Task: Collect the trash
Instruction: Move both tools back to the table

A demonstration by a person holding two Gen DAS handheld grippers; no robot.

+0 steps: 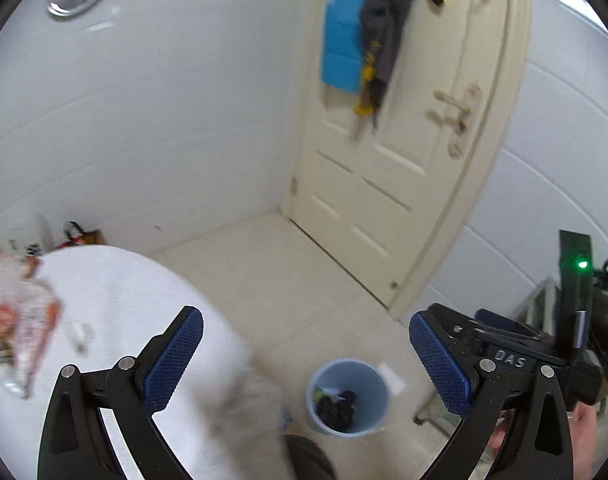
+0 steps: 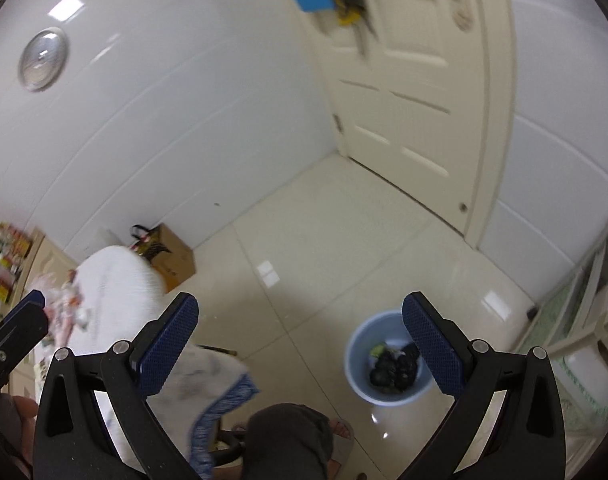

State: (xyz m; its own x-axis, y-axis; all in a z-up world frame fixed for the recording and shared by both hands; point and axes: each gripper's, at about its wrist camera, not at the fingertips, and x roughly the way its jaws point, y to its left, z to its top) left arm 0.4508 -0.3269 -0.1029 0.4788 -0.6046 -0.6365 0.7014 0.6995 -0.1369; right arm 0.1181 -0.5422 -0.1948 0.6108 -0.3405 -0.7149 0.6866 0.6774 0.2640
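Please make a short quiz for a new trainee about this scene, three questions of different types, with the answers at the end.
1. True or false: the blue bin on the floor is empty.
2. Multiple choice: in what state are the left gripper and the right gripper?
A. both open, holding nothing
B. both shut on trash
C. left shut, right open
3. Fill in the missing word: the crumpled wrappers lie on a table covered with a white ____.

Key:
1. False. Dark trash and a green scrap already lie inside.
2. A
3. cloth
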